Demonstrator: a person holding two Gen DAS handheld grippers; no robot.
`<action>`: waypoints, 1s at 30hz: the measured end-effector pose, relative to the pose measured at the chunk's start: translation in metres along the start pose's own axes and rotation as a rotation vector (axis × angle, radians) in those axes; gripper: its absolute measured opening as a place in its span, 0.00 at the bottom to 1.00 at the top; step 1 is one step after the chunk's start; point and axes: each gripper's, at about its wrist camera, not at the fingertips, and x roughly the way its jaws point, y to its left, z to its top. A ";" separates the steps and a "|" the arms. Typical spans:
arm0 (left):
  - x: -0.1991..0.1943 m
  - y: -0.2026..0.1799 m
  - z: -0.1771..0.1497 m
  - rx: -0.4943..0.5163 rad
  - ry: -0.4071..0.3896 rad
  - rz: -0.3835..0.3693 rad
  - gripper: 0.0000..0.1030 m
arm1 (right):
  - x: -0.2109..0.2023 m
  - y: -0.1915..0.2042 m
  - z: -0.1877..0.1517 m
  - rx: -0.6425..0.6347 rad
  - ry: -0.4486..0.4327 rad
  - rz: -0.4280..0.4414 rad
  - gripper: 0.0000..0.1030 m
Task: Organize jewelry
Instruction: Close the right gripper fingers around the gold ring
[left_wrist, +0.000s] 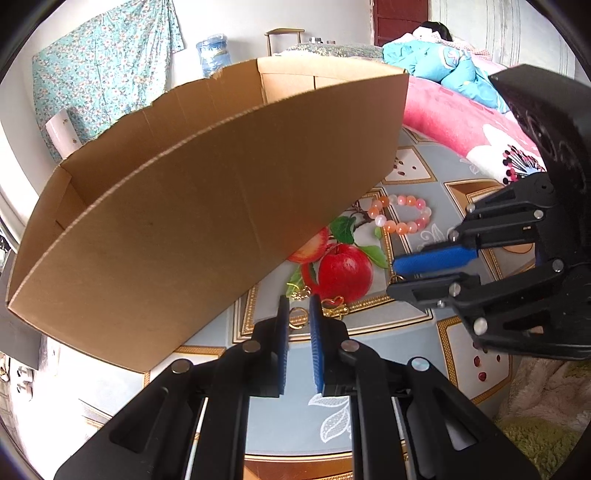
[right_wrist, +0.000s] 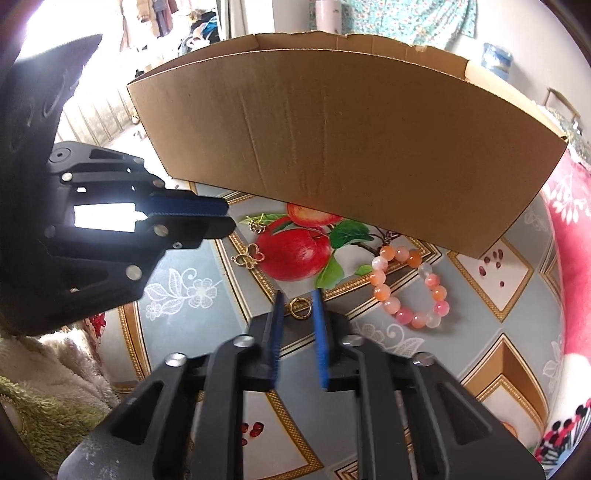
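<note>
A small gold ring (right_wrist: 299, 307) lies flat on the patterned tablecloth (right_wrist: 406, 354), right between the tips of the right gripper (right_wrist: 299, 314), whose blue-padded fingers (right_wrist: 318, 332) stand spread to either side of it without clearly touching it. Just beyond, on the printed red apple's left edge, sits a gold butterfly charm (right_wrist: 248, 258), and a little farther off a smaller gold trinket (right_wrist: 257, 226). The left gripper (left_wrist: 299, 314) has its blue pads (left_wrist: 316, 343) a little apart as well; a gold ring (left_wrist: 297, 317) shows in the gap at its tips, though I cannot tell whether the pads touch it. A gold-and-red charm (left_wrist: 334, 304) lies just beside its right fingertip. To the right of the apple rests a bead bracelet (right_wrist: 410, 291) of orange, pink and white beads, well apart from both grippers. Behind all of it stands an open cardboard box (right_wrist: 343, 140), its near wall rising over the jewelry. A pink blanket (left_wrist: 461, 122) borders the cloth's far side.
</note>
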 end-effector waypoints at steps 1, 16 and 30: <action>-0.001 0.001 0.000 -0.002 -0.002 0.001 0.10 | -0.001 0.002 0.000 0.005 0.000 0.003 0.08; -0.021 0.002 -0.003 -0.022 -0.028 0.026 0.10 | -0.012 0.005 0.000 0.038 -0.016 0.009 0.17; -0.026 0.001 -0.005 -0.034 -0.049 0.027 0.10 | 0.001 0.000 -0.001 0.024 -0.002 -0.008 0.07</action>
